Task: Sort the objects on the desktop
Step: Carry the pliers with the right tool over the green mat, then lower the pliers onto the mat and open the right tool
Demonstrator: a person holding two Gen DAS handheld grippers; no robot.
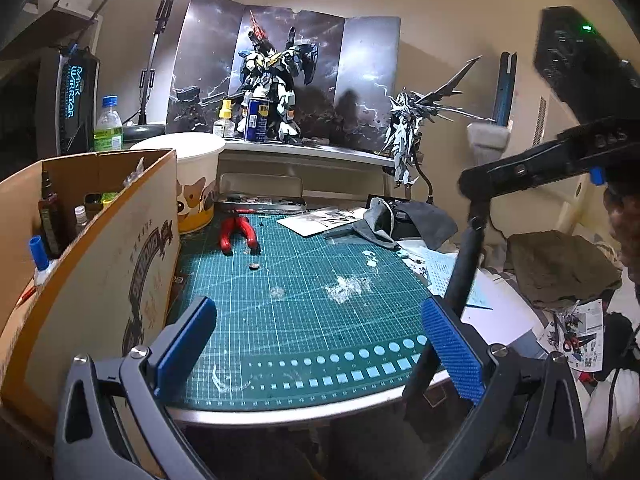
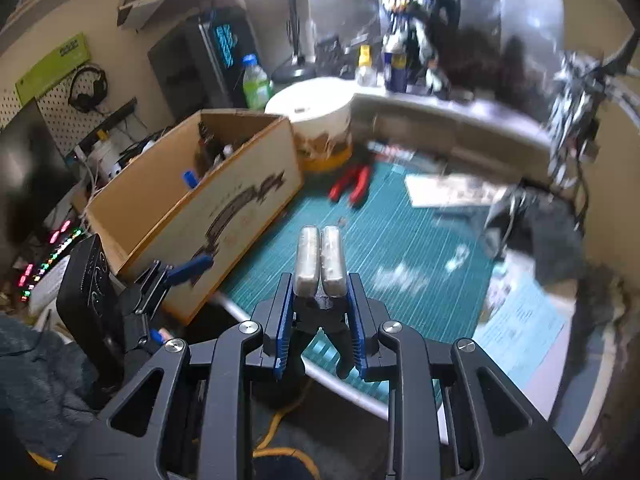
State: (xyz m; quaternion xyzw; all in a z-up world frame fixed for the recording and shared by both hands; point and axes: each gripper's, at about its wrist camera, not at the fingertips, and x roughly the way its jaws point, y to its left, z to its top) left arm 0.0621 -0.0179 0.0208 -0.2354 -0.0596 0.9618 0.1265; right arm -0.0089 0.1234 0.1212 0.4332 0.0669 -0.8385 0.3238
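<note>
While the right gripper is pinching a grey-handled tool over the green cutting mat, the left gripper is hanging spread near the cardboard box at left.

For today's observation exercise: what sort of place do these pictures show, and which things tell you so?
Most likely a hobbyist's model-building desk at home: a green gridded cutting mat, red-handled nippers lying on it, and an assembled white robot model figure on the shelf behind.

the counter has a green cutting mat on it. on the mat lie red pliers. a brown box, a white tub, papers and a grey cloth sit around it.
</note>
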